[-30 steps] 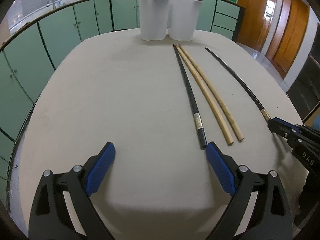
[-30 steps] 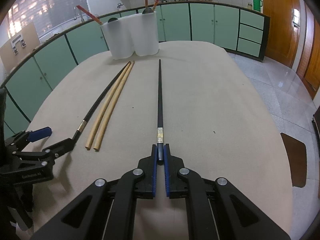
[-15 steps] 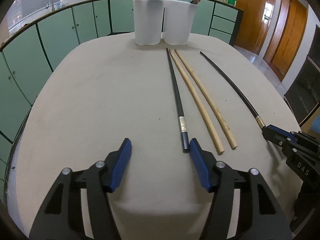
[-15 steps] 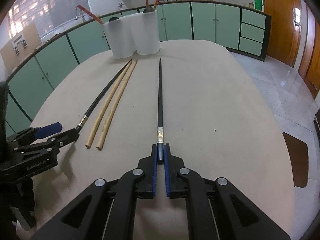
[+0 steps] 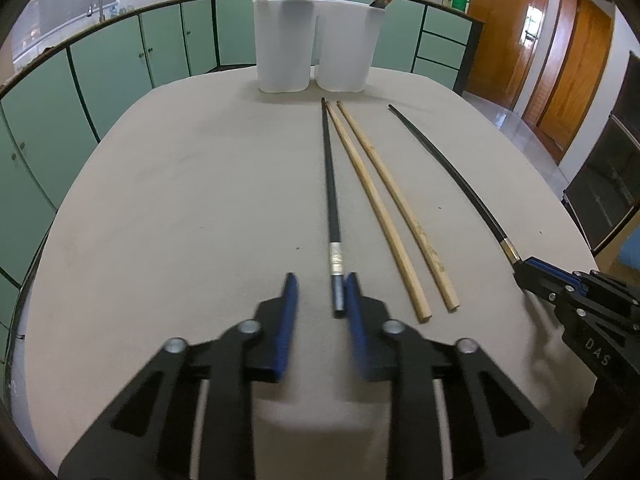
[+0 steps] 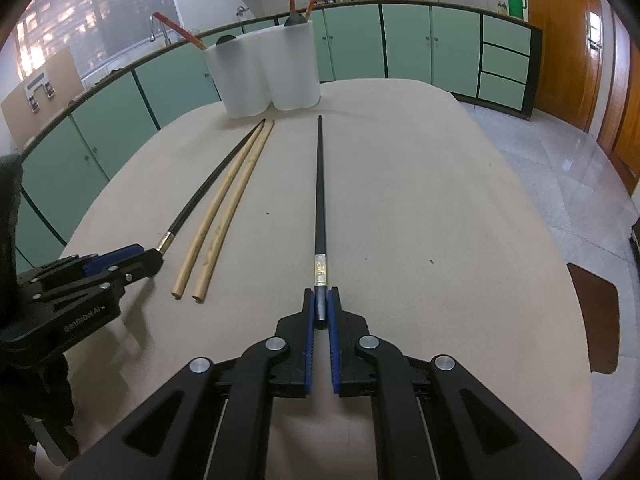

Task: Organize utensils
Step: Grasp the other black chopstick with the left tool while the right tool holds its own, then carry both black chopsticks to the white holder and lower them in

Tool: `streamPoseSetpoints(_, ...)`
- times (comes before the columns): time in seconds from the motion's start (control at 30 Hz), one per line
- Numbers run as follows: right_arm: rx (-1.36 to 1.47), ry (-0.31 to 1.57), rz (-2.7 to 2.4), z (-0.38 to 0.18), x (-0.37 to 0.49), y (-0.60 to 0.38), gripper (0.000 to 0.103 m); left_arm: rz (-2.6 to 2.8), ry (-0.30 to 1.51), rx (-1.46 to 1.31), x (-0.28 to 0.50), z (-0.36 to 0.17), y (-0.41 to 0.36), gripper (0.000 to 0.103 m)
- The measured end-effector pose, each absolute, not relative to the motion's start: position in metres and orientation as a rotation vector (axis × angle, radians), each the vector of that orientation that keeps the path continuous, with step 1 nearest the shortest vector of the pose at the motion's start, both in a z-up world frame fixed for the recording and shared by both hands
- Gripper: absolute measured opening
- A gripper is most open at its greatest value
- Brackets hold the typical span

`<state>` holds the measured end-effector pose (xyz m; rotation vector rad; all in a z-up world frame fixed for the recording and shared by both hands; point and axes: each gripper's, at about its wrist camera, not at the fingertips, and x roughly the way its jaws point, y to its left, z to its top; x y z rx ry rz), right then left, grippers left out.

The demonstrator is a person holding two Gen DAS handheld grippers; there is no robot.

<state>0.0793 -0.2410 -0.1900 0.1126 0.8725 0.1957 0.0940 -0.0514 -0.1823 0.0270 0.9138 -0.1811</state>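
Note:
Two black chopsticks and two wooden chopsticks (image 5: pixel 384 208) lie on the beige table. My left gripper (image 5: pixel 318 286) is open, its fingers on either side of the near end of one black chopstick (image 5: pixel 331 200), the right pad touching it. My right gripper (image 6: pixel 320 300) is shut on the near end of the other black chopstick (image 6: pixel 320 200), which rests flat on the table; it also shows in the left wrist view (image 5: pixel 452 176). A white two-part utensil holder (image 5: pixel 316 44) stands at the far edge with red chopsticks in it.
The wooden pair (image 6: pixel 224 208) lies between the two black chopsticks. The table's edges (image 6: pixel 560 240) drop off to a tiled floor on the right. Green cabinets (image 5: pixel 120 64) run behind the table.
My left gripper has moved right and forward onto the end of the left black chopstick and narrowed its opening. My right gripper has stayed shut on its chopstick.

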Motion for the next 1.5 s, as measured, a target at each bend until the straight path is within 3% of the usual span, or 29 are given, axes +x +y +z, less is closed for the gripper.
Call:
streamPoseSetpoints(0.07,0.107,0.871,0.194,-0.190,0.079,-0.241,0.007,-0.192,0.916,0.018,0.094,-0.182,-0.052,0.006)
streamPoseSetpoints(0.53,0.108,0.816,0.197,-0.167,0.071,-0.245,0.006,-0.191,0.860,0.023,0.083,-0.148,-0.039,0.006)
streamPoseSetpoints(1.0,0.061,0.671,0.206,-0.087,0.071,-0.263,0.006,-0.221,0.663,0.040,0.069,-0.060,-0.027,0.006)
streamPoseSetpoints(1.5,-0.058,0.610,0.322,0.004,0.115,-0.252,0.006,-0.318,0.569,0.029,0.107,0.008,-0.022,0.006)
